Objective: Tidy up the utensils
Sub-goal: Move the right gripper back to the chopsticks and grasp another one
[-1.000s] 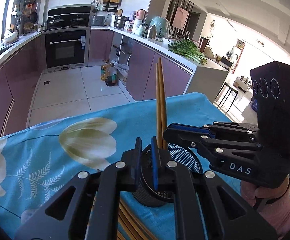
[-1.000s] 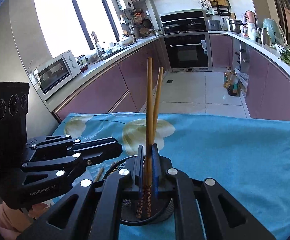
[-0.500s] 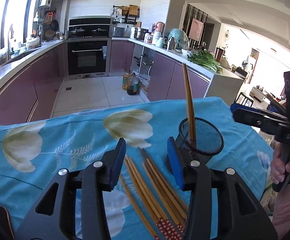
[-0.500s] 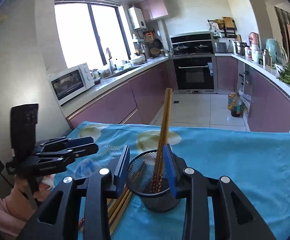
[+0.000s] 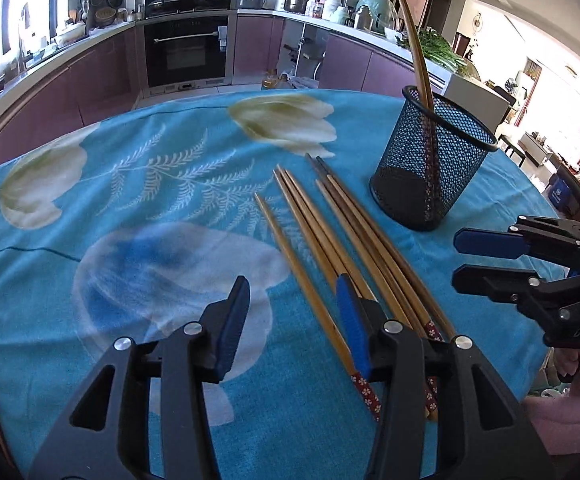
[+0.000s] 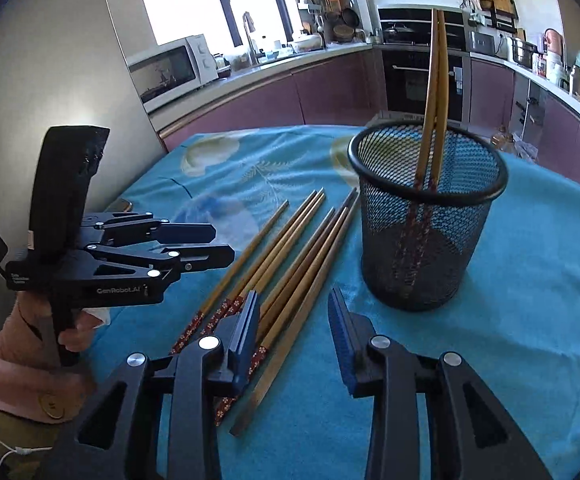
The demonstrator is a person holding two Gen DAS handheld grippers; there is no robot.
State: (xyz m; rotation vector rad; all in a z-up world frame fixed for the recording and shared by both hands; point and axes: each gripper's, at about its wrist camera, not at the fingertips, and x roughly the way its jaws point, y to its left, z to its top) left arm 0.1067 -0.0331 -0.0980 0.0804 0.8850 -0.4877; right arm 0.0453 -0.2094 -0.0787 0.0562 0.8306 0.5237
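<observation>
Both grippers, left [image 5: 291, 320] and right [image 6: 293, 330], withdrawn from mesh holder [image 6: 421, 216]; fingers parted, empty; two chopsticks [image 6: 433, 92] inside, others [image 5: 329, 240] on desk.

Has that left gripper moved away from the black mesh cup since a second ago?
Yes. The left gripper has drawn back from the black mesh cup and now hangs open over the wooden chopsticks lying on the blue cloth.

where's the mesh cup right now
The black mesh cup stands upright on the blue tablecloth, right of centre in both wrist views, just right of the loose chopsticks, with two chopsticks standing inside it.
</observation>
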